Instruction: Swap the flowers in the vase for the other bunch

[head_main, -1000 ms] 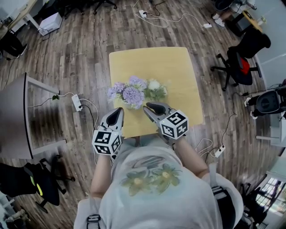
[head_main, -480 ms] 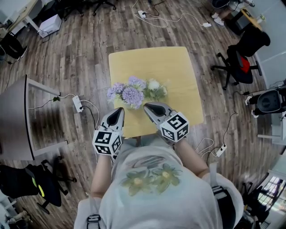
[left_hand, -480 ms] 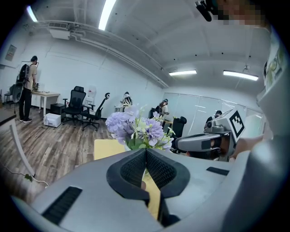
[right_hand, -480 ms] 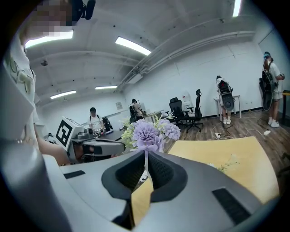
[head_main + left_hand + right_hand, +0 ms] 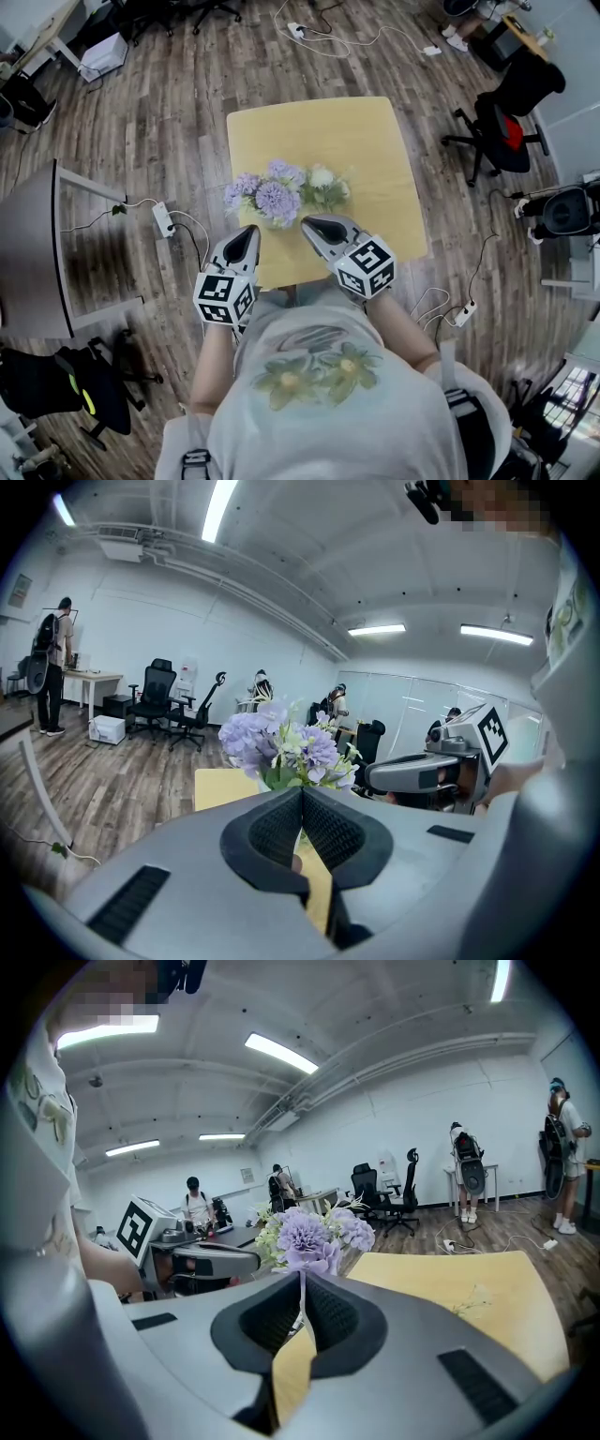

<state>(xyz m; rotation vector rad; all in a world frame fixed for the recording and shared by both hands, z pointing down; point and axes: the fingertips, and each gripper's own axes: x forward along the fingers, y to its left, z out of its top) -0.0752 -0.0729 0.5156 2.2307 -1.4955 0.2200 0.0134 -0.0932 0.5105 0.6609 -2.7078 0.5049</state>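
Sitting near the 6 o'clock edge of the worktop [image 5: 361,141], the purple and white flowers [image 5: 281,195] stand in a bunch. The left tongs [image 5: 246,234] hang at their 7 o'clock, pressed together with nothing inside. The right tongs [image 5: 314,225] are at 5 o'clock, closed tight too, tips close to the flowers.

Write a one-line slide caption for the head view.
Shut left gripper and shut right gripper face purple flowers on yellow table.

Left gripper [image 5: 249,230], right gripper [image 5: 309,223]: jaws together
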